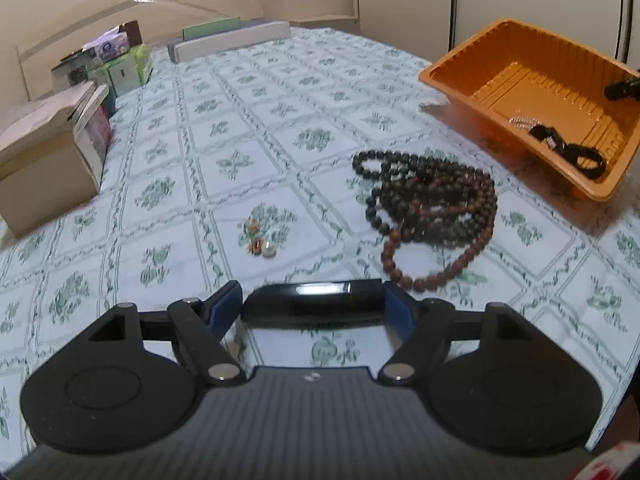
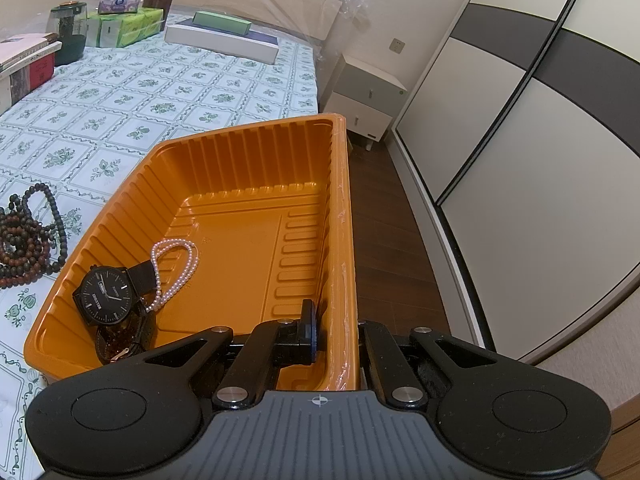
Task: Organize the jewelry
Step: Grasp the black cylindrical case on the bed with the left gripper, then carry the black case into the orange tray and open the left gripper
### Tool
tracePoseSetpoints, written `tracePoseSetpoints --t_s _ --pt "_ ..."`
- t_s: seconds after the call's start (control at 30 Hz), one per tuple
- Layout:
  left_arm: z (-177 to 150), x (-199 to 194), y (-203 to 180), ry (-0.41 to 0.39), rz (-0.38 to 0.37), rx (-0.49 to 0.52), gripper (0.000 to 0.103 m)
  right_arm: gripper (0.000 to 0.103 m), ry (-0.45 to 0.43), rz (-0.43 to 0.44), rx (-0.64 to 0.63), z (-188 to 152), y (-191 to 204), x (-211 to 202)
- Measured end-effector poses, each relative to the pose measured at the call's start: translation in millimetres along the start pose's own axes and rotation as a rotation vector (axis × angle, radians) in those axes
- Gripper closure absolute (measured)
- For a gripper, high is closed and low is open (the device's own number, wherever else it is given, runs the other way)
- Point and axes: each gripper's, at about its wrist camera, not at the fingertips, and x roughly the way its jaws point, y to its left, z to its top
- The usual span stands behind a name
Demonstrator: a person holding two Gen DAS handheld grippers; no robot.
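Observation:
My left gripper (image 1: pixel 314 300) is shut on a shiny black bangle (image 1: pixel 312 294), held just above the floral cloth. Ahead lie small rings (image 1: pixel 262 245) and a pile of dark and brown bead necklaces (image 1: pixel 430 204), also seen in the right wrist view (image 2: pixel 30 236). The orange tray (image 1: pixel 472 62) stands at the right. My right gripper (image 2: pixel 336 332) is shut on the tray's near right wall (image 2: pixel 340 280). Inside the tray lie a black watch (image 2: pixel 106 294), a pearl bracelet (image 2: pixel 176 268) and a dark strap (image 2: pixel 120 344).
Cardboard and tissue boxes (image 1: pixel 52 152) line the left edge of the bed, with flat boxes (image 1: pixel 228 40) at the far end. A jar (image 2: pixel 68 32) stands by the tissue packs. A nightstand (image 2: pixel 364 100) and wardrobe doors (image 2: pixel 520 160) are to the right, over dark floor.

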Motion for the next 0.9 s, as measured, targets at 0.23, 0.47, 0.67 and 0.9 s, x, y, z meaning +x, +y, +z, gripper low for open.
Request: tracePoseSetpoints --t_s 0.23,0.47,0.67,0.9 --pt "-2.2 -0.8 -0.8 -0.009 0.002 0.006 0.026 0.099 0.000 -0.001 0.001 0.7 -0.2 -0.8" --pt "1.0 3.5 -0.3 -0.012 -0.006 0.019 0.026 0.099 -0.001 -0.001 0.000 0.9 0.1 -1.4" --pt "2.9 5.1 1.1 -0.004 -0.020 0.008 0.029 0.099 -0.001 -0.001 0.000 1.1 0.1 -1.6" --pt "10.1 -5.9 -7.2 -0.028 -0.013 0.009 0.029 0.099 -0.001 0.000 -0.001 1.0 -0.1 -1.6"
